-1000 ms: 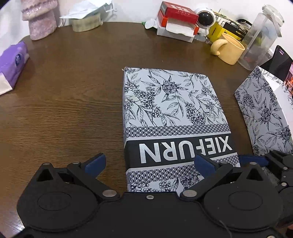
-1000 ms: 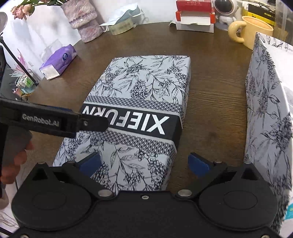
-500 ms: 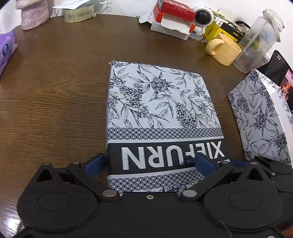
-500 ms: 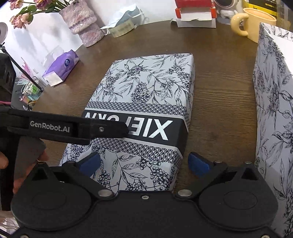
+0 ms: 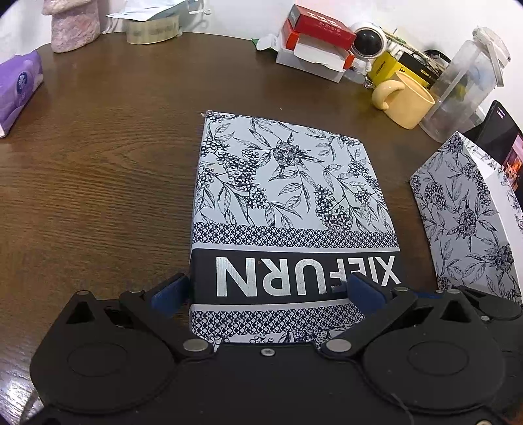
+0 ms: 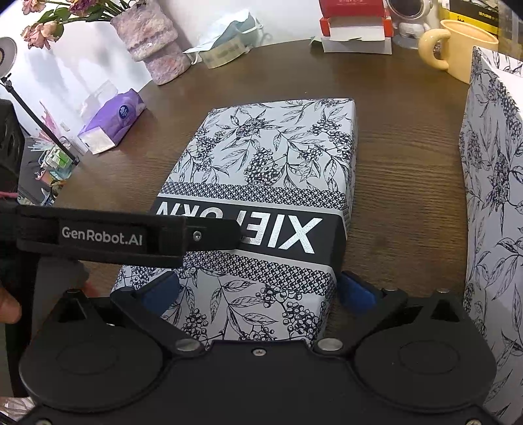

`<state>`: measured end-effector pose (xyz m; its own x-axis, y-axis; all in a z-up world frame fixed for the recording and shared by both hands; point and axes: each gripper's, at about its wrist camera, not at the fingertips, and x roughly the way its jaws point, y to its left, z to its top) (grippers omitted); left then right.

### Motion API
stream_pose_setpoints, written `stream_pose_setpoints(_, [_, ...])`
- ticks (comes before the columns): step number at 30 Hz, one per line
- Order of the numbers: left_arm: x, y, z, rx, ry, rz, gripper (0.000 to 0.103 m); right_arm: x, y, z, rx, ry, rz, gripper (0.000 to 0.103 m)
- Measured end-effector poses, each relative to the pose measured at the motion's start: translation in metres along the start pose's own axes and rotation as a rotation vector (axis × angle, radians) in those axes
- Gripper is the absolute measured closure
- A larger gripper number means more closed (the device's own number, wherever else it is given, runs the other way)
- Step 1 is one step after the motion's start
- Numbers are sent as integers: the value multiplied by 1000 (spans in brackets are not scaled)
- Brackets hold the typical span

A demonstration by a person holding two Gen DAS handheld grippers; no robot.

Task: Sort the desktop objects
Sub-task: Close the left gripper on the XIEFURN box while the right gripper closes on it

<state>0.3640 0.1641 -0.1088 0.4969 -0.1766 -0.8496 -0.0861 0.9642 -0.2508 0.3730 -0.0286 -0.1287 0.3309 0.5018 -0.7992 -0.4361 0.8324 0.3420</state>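
The floral-print box [image 5: 287,209], white with dark leaf and berry sprays and a black band lettered XIEFURN, lies flat on the brown wooden surface [image 5: 98,170], roughly in its middle. Both grippers sit at its near end. The left gripper [image 5: 266,289] has its blue-padded fingers [image 5: 168,289] apart: one stands just beside the box's left edge, the other over the black band near the lettering; contact cannot be confirmed. The right gripper [image 6: 258,291] also has its fingers apart, straddling the near end of the box, one pad [image 6: 354,289] just beside its right side wall and the other over the top at the left; whether they touch cannot be told. In the right wrist view the left gripper's body, marked GenRobot.AI, crosses above the box's left half, with part of a hand [image 6: 8,305] at the left edge.

To the right of the box, apart from it, stands a second box part [image 5: 467,215] in the same print, upright with a white inner face. Along the far edge: a yellow mug [image 5: 407,101], a clear plastic jug [image 5: 464,88], a red and white carton [image 5: 313,49], a small astronaut figure [image 5: 367,44], a tape roll [image 5: 152,29], a pink textured vase [image 6: 153,45] and a purple tissue pack [image 6: 112,121].
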Motion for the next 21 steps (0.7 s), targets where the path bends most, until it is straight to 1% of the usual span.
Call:
stream_pose_setpoints(5, [0,-1,-2,-16,-12,11,0,0,0,-1,2,-8,-4,0])
stream_pose_setpoints(11, [-4,-13,-7,-3,-43,60,0,-1,4,-1,13,-12,-25,0])
stream_pose_setpoints(15, [-7,-10,-6,-7,-34,60,0,-2,6,-1,10,3,-13,0])
stream_pose_setpoints(21, [-19,-8,-7,-30,-41,64,0,-13,14,-1,-2,-17,-2,0])
